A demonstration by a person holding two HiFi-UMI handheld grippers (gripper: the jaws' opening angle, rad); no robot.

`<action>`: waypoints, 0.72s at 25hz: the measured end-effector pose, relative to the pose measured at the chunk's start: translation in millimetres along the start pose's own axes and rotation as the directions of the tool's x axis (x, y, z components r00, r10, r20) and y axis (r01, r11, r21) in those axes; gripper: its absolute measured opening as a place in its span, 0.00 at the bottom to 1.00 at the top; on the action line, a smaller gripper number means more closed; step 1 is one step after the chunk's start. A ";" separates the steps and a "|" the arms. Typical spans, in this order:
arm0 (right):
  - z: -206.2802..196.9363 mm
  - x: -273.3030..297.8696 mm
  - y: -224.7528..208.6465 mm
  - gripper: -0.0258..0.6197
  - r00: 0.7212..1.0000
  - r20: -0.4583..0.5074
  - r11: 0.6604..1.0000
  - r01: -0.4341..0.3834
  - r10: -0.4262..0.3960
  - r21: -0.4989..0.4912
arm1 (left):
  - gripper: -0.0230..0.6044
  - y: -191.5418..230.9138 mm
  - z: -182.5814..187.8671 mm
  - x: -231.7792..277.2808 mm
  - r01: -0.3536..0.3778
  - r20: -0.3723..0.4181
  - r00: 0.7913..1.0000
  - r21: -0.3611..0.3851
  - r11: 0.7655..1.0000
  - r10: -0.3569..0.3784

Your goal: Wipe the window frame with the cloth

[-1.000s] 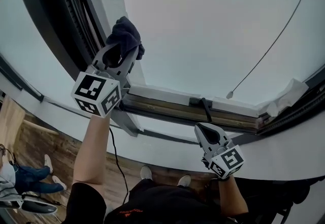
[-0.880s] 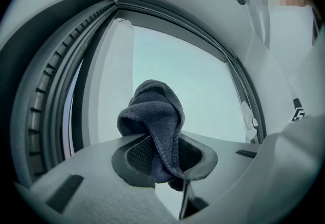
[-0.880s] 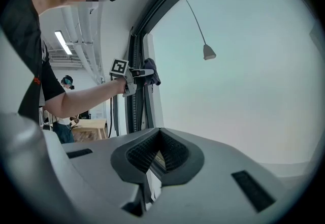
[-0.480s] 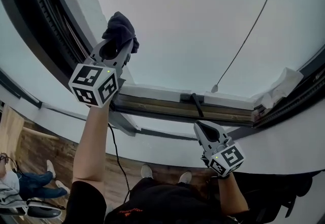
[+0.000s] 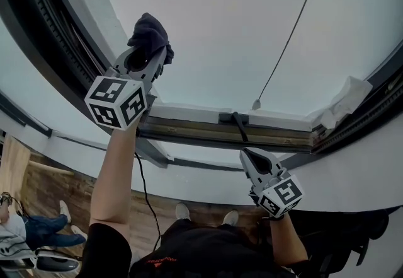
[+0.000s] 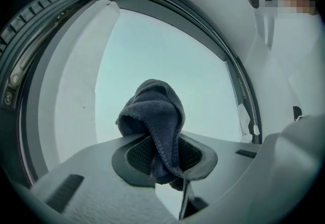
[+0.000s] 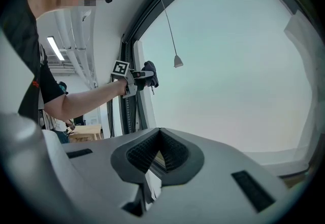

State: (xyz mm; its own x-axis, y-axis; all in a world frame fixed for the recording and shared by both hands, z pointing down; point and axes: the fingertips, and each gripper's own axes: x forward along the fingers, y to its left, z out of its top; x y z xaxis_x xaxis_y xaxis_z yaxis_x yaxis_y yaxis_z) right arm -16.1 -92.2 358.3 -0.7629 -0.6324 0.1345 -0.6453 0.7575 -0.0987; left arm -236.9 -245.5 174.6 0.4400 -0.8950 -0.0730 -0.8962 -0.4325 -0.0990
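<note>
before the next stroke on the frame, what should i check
1. Dark grey terry cloth clamped in the left gripper: ok.
2. Cloth touching the white window frame: cannot tell.
3. Right gripper empty, jaws together, held low and apart from the cloth: ok.
4. Thin hanging cord apart from the left gripper: ok.

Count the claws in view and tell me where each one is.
2. The left claw is raised at the window frame upright, shut on the dark cloth. The right claw sits lower, shut and empty, below the bottom rail.
</note>
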 end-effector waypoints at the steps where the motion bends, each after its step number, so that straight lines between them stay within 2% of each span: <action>1: 0.0 -1.3 -0.6 0.04 1.000 0.003 1.000 0.004 -0.004 0.003 | 0.20 -5.2 0.3 3.0 0.011 -0.001 1.000 0.002 1.000 -0.011; 10: -0.7 -22.3 -12.8 0.04 0.999 0.017 0.999 0.036 -0.036 0.022 | 0.20 -55.7 5.3 32.1 0.109 -0.005 0.994 0.005 0.994 -0.109; 18: -6.4 -48.8 -29.9 0.04 0.996 0.036 0.995 0.083 -0.085 0.055 | 0.20 -111.9 7.7 61.3 0.206 -0.012 0.978 0.002 0.979 -0.206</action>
State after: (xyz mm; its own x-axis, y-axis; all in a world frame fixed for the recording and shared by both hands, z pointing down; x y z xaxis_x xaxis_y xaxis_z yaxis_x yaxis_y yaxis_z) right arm 40.7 -83.0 361.0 -0.7064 -0.6997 0.1070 -0.7074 0.6925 -0.1418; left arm -109.2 -251.2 173.6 0.6145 -0.7879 -0.0391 -0.7862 -0.6075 -0.1137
